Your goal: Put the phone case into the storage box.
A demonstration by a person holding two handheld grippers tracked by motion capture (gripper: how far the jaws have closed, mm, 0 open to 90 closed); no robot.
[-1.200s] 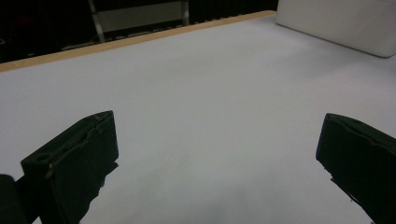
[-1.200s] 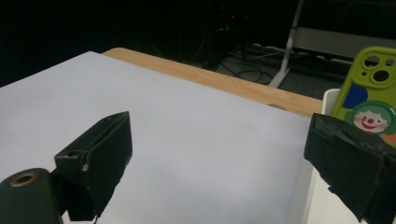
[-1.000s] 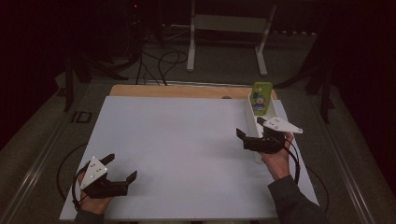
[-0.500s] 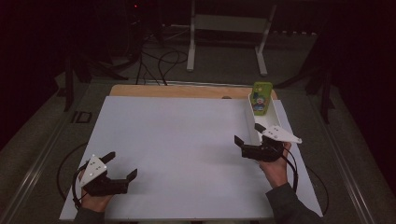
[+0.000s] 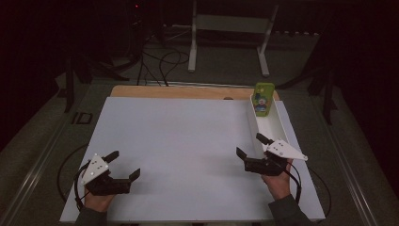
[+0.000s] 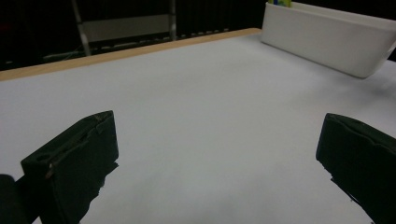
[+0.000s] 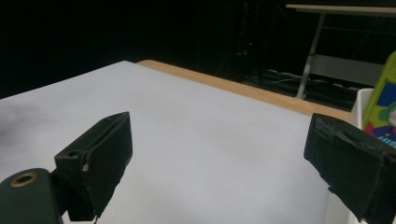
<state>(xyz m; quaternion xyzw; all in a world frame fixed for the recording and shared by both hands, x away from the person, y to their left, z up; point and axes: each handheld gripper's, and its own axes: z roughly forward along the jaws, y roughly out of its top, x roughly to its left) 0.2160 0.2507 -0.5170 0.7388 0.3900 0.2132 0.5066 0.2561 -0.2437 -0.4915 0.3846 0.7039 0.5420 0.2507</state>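
High view: a long white tray (image 5: pixel 270 126) lies along the worktop's (image 5: pixel 179 141) right edge, 1 green carton (image 5: pixel 263 99) upright at its far end. Right tongs (image 5: pixel 252 151) gape empty beside its near end; left tongs (image 5: pixel 123 165) too. Left gripper view: tray (image 6: pixel 327 39) far right. Right gripper view: carton (image 7: pixel 384 105) behind the jaw.

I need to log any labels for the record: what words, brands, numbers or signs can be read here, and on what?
None can be read.
Green pack standing at the far end of the white bin: colourful print with a cartoon-like figure, lettering too small and blurred to read; the same in the right gripper view.
Gripper plates: dots, no text.
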